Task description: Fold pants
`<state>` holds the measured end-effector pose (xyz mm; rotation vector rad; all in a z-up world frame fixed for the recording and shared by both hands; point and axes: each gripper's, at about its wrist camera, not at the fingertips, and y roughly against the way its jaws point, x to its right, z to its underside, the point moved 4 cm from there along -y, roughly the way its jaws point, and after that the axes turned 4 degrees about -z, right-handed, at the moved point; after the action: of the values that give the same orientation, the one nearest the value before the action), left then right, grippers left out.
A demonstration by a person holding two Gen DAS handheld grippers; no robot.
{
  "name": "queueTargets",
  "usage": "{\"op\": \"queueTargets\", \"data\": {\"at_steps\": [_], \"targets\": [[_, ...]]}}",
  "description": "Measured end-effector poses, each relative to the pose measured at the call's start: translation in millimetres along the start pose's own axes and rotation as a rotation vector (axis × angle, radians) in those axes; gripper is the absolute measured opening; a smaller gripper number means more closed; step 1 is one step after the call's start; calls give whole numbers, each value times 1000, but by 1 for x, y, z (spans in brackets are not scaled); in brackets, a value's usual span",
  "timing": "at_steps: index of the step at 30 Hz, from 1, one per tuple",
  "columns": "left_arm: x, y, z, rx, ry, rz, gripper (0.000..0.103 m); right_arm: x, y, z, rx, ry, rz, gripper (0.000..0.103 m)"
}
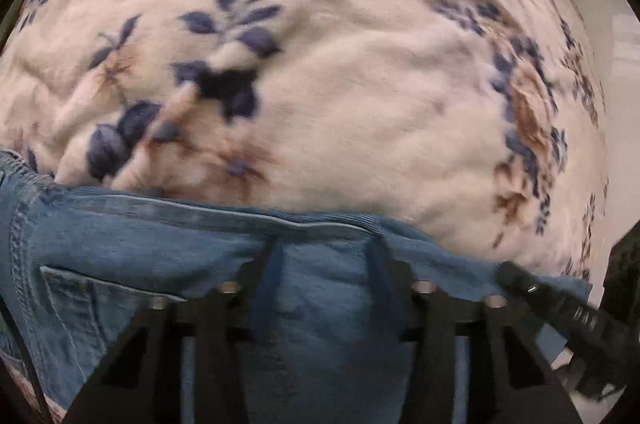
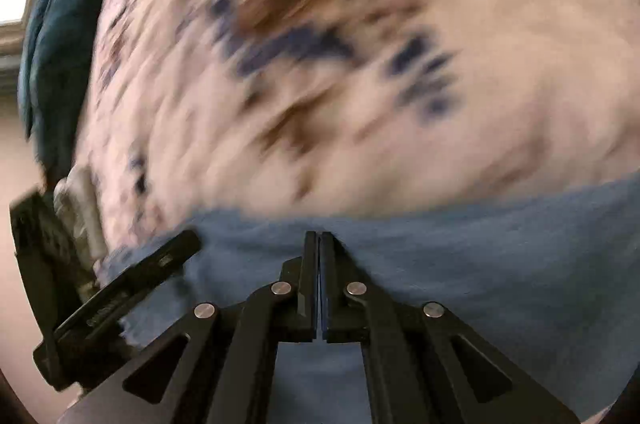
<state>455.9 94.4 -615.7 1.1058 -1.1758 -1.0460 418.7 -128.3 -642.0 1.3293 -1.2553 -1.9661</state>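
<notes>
The pants lie along the near edge of the flowered blanket, their denim edge running left to right under both claws. We judge the step in hand to be gripping that edge at two spots so the cloth can be carried over in one fold.

On the left, the left gripper points steeply down with its jaws partly closed and a hump of denim between the fingers. Whether the pads really bite we cannot tell, so we would check that hold before lifting.

Just to the right, the right gripper has its jaws pressed fully together, tips on the far edge of the denim. Whether a layer is pinched between them is hidden.

To do this well, both holds should take the same layers and rise level, so the edge stays straight and the soft blanket is not dragged along.

No container shows, only a stitched pocket at the left, lying flat, its contents unseen.
</notes>
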Motion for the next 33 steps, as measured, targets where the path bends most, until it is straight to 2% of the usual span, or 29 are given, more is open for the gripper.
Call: {"op": "queueTargets", "data": {"at_steps": [3, 5, 7, 9, 10, 12, 13, 14, 15, 16, 18, 20, 22, 23, 25, 26, 27, 28, 30, 33], "targets": [[-10, 8, -1, -11, 24, 35, 30, 38, 18, -11, 50, -69, 60, 0], [-9, 18, 0, -13, 25, 33, 34, 50, 26, -11, 39, -104, 16, 1], [-4, 37, 5, 16, 6, 23, 46, 42, 37, -8, 43, -83, 3, 2], [10, 51, 12, 78, -54, -26, 66, 15, 48, 1, 51, -12, -53, 8], [12, 54, 15, 103, -85, -49, 70, 2, 46, 2, 43, 13, -76, 10], [10, 45, 18, 117, -135, -129, 73, -29, 36, 14, 0, 110, -94, 28], [12, 33, 21, 104, -142, -147, 73, -36, 32, 18, -13, 140, -95, 33], [0, 21, 23, 76, -129, -173, 73, -43, 23, 22, -24, 186, -65, 38], [-9, 14, 24, 65, -111, -176, 73, -43, 16, 22, -27, 224, -1, 37], [-20, 10, 25, 54, -90, -166, 73, -35, 11, 20, -26, 240, 80, 34], [-31, 18, 28, 57, -72, -156, 73, -15, 12, 9, 9, 203, 199, 19], [-49, 38, 38, 71, -33, -133, 73, 9, 25, -2, 40, 118, 256, 19], [-79, 68, 62, 114, 68, -59, 73, 15, 42, 2, 37, 66, 154, 22], [-99, 82, 78, 134, 132, -20, 73, 16, 52, 8, 41, 58, 130, 23], [-144, 102, 100, 148, 266, 16, 73, 21, 81, 31, 60, 39, 78, 35], [-165, 107, 109, 145, 330, 27, 73, 24, 92, 45, 72, 17, 48, 46], [-195, 108, 122, 123, 415, 42, 73, 26, 100, 58, 79, -7, 31, 56], [-210, 105, 130, 103, 463, 54, 73, 32, 107, 76, 85, -44, 8, 59], [-237, 92, 147, 60, 553, 66, 72, 37, 107, 111, 84, -139, -27, 60], [-236, 68, 152, 40, 606, 128, 71, 67, 96, 159, 75, -330, -38, 60]]}}
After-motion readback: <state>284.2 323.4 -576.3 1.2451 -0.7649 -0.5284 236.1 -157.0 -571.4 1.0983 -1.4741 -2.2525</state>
